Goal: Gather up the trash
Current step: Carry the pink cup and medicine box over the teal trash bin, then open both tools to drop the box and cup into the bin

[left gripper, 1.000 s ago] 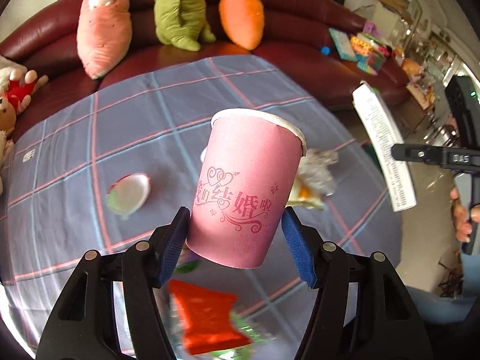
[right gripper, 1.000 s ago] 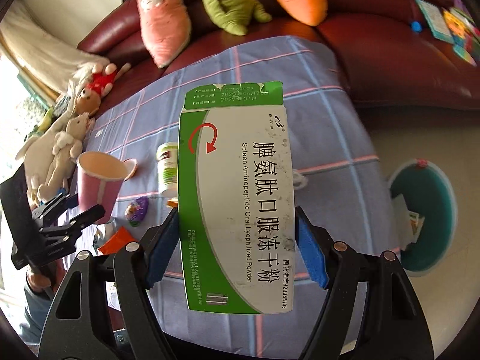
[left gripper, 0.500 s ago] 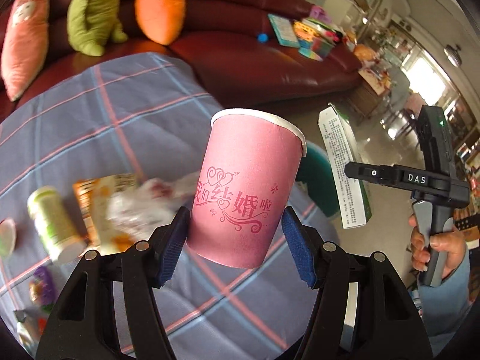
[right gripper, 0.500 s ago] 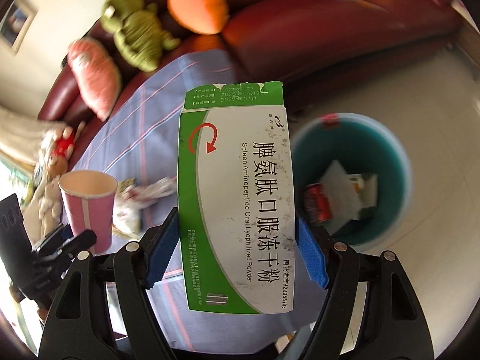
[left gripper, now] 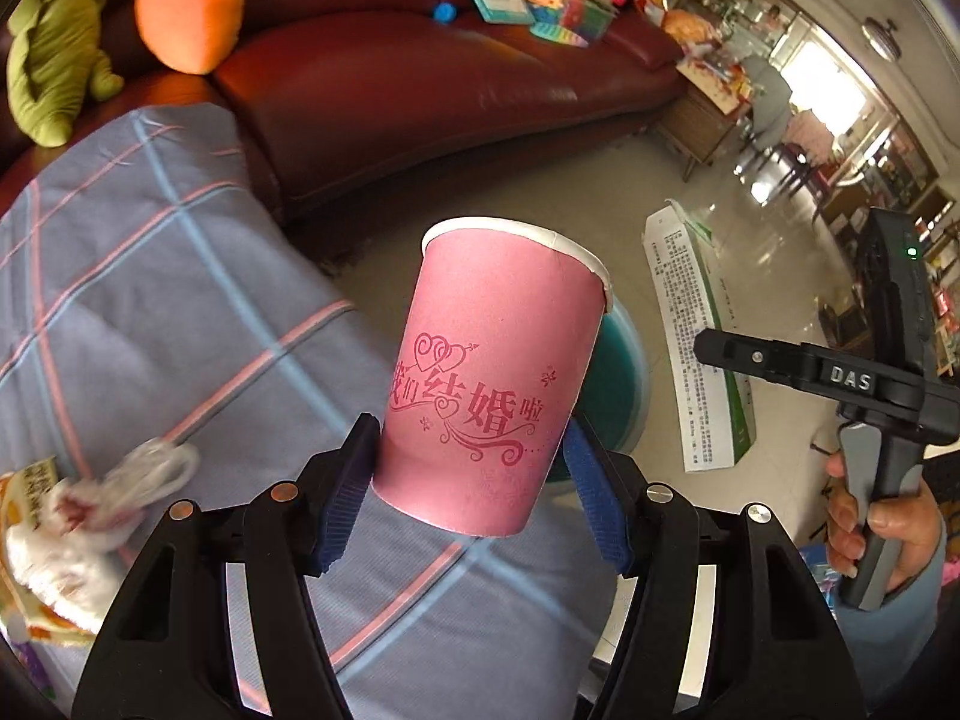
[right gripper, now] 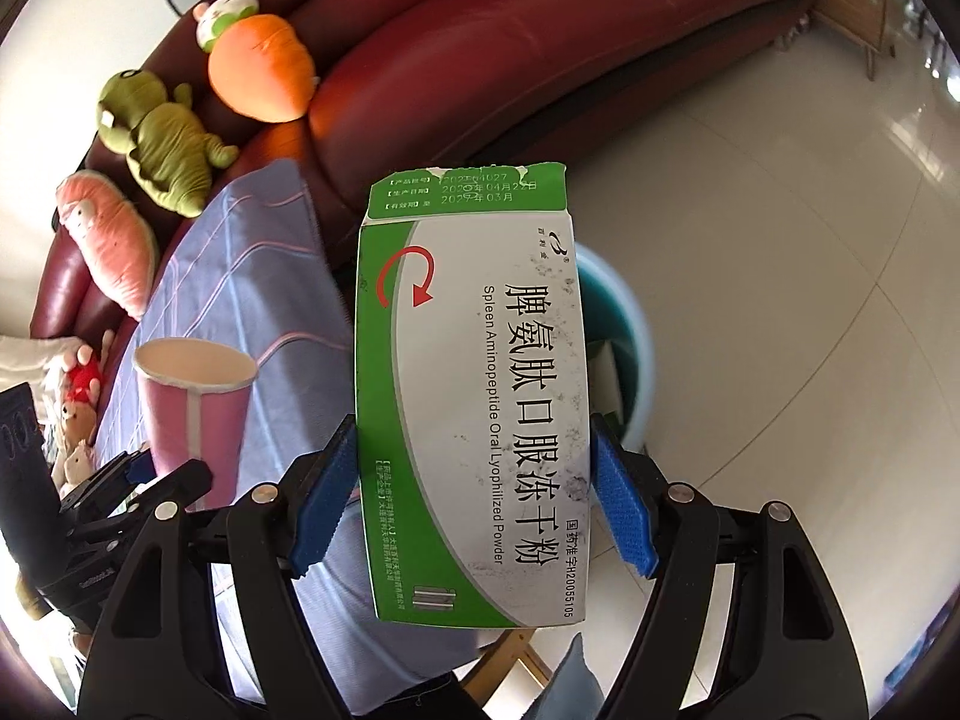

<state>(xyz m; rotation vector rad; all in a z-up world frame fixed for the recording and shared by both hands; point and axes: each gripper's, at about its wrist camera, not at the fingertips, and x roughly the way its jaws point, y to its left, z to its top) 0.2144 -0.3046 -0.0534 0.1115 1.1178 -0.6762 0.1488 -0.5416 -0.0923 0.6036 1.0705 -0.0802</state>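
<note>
My left gripper [left gripper: 474, 498] is shut on a pink paper cup [left gripper: 492, 378], held upright past the table's right edge. My right gripper [right gripper: 474, 510] is shut on a green and white medicine box [right gripper: 474, 396]. The box also shows in the left wrist view [left gripper: 696, 348], and the cup in the right wrist view [right gripper: 192, 402]. A teal trash bin stands on the floor, mostly hidden behind the cup [left gripper: 621, 384] and behind the box [right gripper: 624, 348]. Paper trash lies inside it.
The table with a blue plaid cloth [left gripper: 150, 300] holds a crumpled white wrapper [left gripper: 120, 492] and a snack packet [left gripper: 30, 480] at the left. A dark red sofa [left gripper: 420, 72] with plush toys [left gripper: 186, 6] runs behind. Tiled floor [right gripper: 780, 240] lies to the right.
Both grippers have swung right, off the table toward the bin. The bin has passed behind the box and the cup, and the table litter has slid out to the left.
</note>
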